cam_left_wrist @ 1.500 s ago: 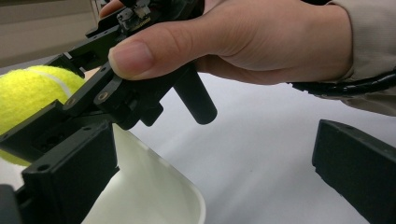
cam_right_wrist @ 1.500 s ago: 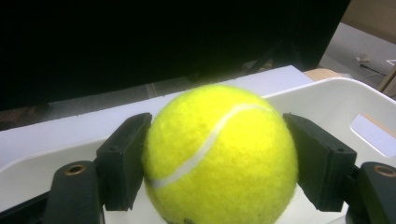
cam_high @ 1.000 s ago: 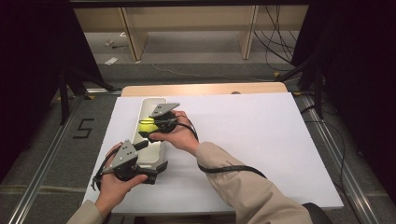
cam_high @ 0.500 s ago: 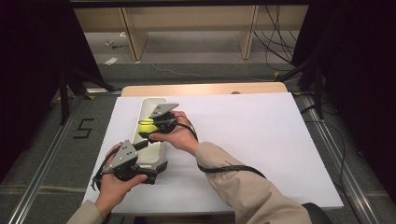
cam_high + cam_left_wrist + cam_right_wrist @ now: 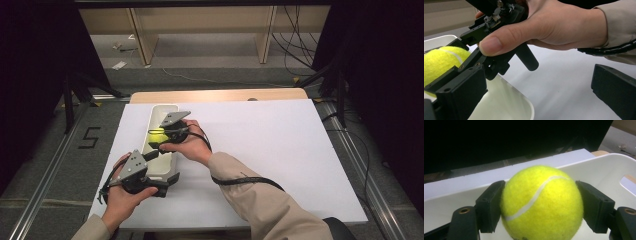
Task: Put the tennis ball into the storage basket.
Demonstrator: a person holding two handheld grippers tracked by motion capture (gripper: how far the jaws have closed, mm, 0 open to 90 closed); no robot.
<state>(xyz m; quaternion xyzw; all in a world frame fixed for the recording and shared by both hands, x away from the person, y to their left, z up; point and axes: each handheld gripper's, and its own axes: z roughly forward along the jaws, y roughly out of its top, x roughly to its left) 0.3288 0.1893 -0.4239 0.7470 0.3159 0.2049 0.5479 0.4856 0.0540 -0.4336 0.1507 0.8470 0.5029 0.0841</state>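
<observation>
Yellow felt of the tennis ball (image 5: 541,202) is pinched between both pads of the right tongs (image 5: 159,139), over the middle of the white plastic tray (image 5: 161,112) on the table (image 5: 280,145). At the near end of this tray, the left tongs (image 5: 167,182) are spread, one jaw inside the tray and one outside it, holding nothing.

Wooden table (image 5: 220,95), white sheet (image 5: 280,150) covering most of it; 1 white tray (image 5: 161,111) apparently resting on the sheet

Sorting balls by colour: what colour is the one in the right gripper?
Yellow-green tennis ball with a white seam, clearest in the right gripper view.
</observation>
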